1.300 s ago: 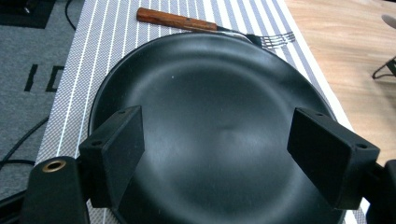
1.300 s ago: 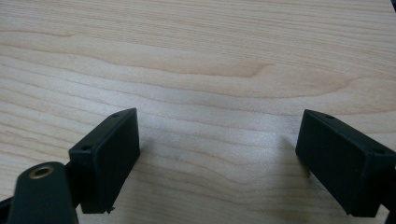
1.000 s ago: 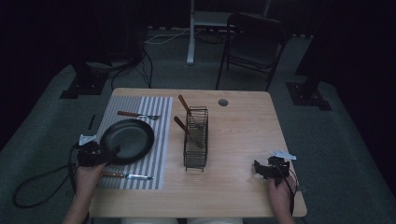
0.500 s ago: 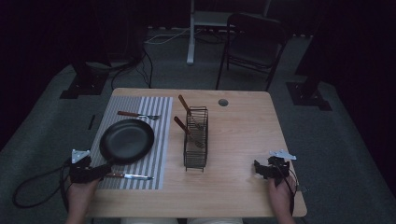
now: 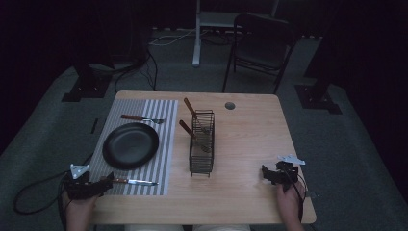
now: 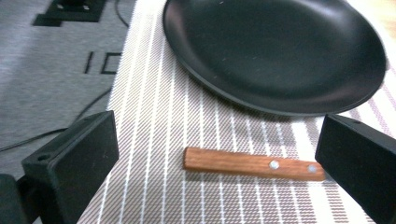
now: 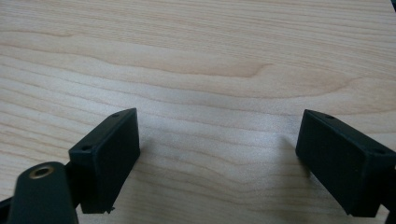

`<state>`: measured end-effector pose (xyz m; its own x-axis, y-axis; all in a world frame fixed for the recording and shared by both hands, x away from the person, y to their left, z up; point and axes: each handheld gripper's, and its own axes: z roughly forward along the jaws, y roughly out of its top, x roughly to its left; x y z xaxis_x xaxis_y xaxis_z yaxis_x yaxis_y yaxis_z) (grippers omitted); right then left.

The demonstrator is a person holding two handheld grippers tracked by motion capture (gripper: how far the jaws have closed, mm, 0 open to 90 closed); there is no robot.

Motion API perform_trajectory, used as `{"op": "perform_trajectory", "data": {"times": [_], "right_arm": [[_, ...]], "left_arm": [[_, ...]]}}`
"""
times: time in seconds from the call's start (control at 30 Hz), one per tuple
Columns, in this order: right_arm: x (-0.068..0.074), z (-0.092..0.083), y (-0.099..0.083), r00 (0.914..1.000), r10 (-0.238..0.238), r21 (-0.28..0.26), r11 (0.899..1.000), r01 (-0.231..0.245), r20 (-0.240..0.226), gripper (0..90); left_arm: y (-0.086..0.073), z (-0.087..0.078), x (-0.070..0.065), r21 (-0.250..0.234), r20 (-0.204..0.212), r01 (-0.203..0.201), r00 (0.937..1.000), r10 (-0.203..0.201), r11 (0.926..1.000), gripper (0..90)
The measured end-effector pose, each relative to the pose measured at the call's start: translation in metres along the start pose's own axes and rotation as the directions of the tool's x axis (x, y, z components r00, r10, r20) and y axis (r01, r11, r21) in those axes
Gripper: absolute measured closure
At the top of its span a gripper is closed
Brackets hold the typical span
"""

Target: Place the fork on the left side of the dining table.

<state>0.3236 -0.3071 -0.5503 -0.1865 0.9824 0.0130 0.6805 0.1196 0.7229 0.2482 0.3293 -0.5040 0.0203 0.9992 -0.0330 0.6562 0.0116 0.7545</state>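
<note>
A black plate (image 5: pixel 130 144) (image 6: pixel 275 51) lies on a striped placemat (image 5: pixel 166 144) (image 6: pixel 159 140) at the table's left. A knife with a wooden handle (image 5: pixel 133 182) (image 6: pixel 252 164) rests on the mat's near edge. My left gripper (image 5: pixel 98 185) (image 6: pixel 219 158) is open at the front left corner, its jaws either side of the knife handle without touching it. A fork (image 5: pixel 142 118) lies beyond the plate. My right gripper (image 5: pixel 267 175) (image 7: pixel 219 158) is open low over bare wood at the front right, holding nothing.
A black wire rack (image 5: pixel 202 142) stands mid-table with two wooden-handled utensils (image 5: pixel 192 132) leaning in it. A small round hole (image 5: pixel 229 105) sits in the tabletop at the back. A chair (image 5: pixel 262 43) and stand bases are on the floor behind; a cable (image 5: pixel 33 190) trails left.
My left gripper has drawn back from the plate's left side toward the front corner of the table, ending at the knife handle. The right gripper has stayed put.
</note>
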Motion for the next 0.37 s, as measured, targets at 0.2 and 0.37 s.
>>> {"op": "perform_trajectory", "data": {"times": [0.2, 0.37], "right_arm": [[0.0, 0.0, 0.0, 1.0, 0.0, 0.0, 1.0, 0.0, 0.0, 13.4], [0.0, 0.0, 0.0, 1.0, 0.001, 0.0, 1.0, -0.001, 0.0, 13.3]], "left_arm": [[-0.012, -0.002, -0.005, -0.007, -0.062, -0.029, 0.9977, 0.029, 0.9995, 0.0], [-0.014, -0.001, -0.004, -0.004, -0.089, -0.019, 0.9958, 0.019, 0.9998, 0.0]]}}
